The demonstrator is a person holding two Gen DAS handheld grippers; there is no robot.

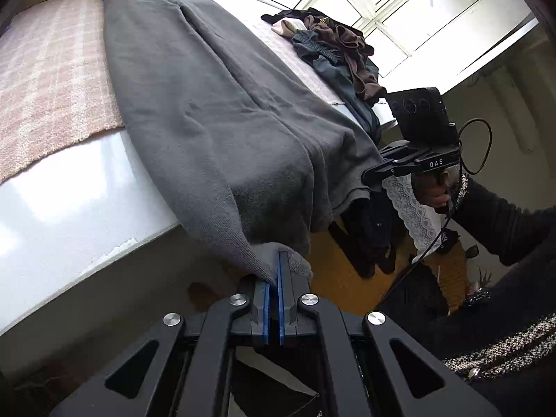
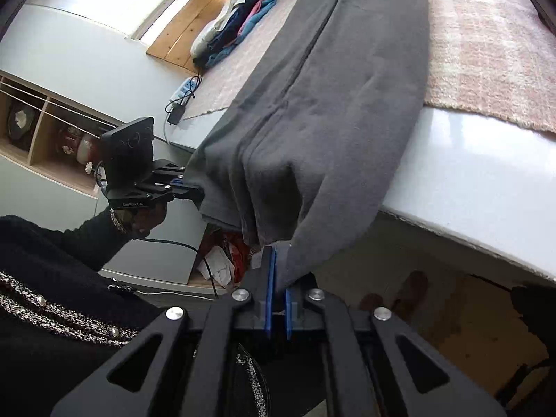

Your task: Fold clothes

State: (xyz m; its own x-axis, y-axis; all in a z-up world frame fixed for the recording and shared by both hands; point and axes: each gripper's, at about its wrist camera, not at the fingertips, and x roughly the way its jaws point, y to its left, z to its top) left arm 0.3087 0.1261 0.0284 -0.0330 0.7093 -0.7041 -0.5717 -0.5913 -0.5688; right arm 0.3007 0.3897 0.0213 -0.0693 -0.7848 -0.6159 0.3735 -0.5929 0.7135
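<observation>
Long grey trousers (image 1: 194, 104) lie stretched along the bed, their near end hanging over the white bed edge. My left gripper (image 1: 276, 271) is shut on one corner of that hanging end. In the right wrist view the same grey trousers (image 2: 312, 104) drape toward me, and my right gripper (image 2: 278, 271) is shut on the other corner. Each gripper shows in the other's view: the right gripper (image 1: 368, 175) at the cloth's far corner, the left gripper (image 2: 194, 191) likewise, both held by a hand in a dark sleeve.
A pink checked blanket (image 1: 48, 80) covers the bed (image 1: 87, 201). A heap of dark and brown clothes (image 1: 340, 52) lies by the window. Another pile of clothes (image 2: 236, 24) sits at the bed's far end, near a power strip (image 2: 182, 92). Shelves (image 2: 52, 139) stand at left.
</observation>
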